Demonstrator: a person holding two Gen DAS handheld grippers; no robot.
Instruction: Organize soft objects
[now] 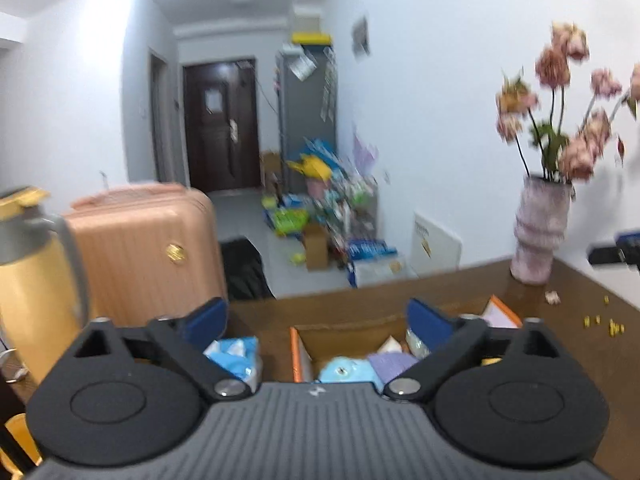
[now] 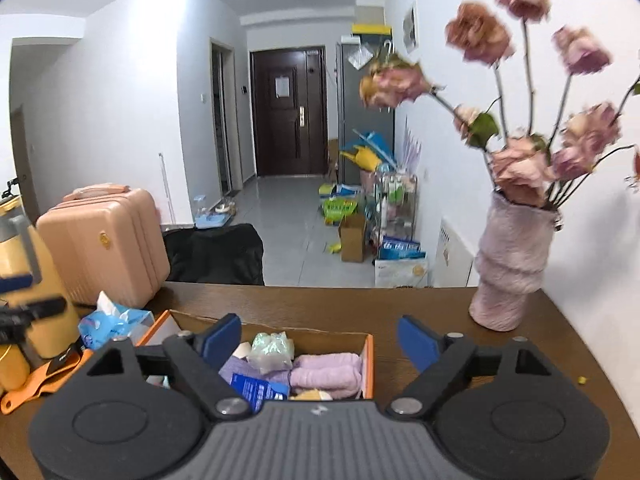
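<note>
The left gripper (image 1: pixel 316 320) has its jaws spread wide with nothing between them, and it hangs above the near edge of an open cardboard box (image 1: pixel 340 334) with orange flaps that sits on the brown tabletop (image 1: pixel 560 320). In the left wrist view a light blue plush toy (image 1: pixel 346 370) lies in the box beside a folded purple cloth (image 1: pixel 390 362). A tissue pack (image 1: pixel 236 354) in blue wrapping lies on the tabletop just left of the box.

The right gripper (image 2: pixel 320 338) is also wide open and empty, above the same box (image 2: pixel 370 356). Its view shows rolled lilac towels (image 2: pixel 328 372) against the right wall of the box, a clear crinkled packet (image 2: pixel 272 350) behind them and a blue-labelled packet (image 2: pixel 260 390) at the front.

A pink vase (image 2: pixel 508 276) of faded roses stands at the far right corner of the tabletop, near the wall. A yellow jug (image 1: pixel 32 280) stands at the left edge, and a pink suitcase (image 2: pixel 104 244) stands on the floor beyond the tabletop.
</note>
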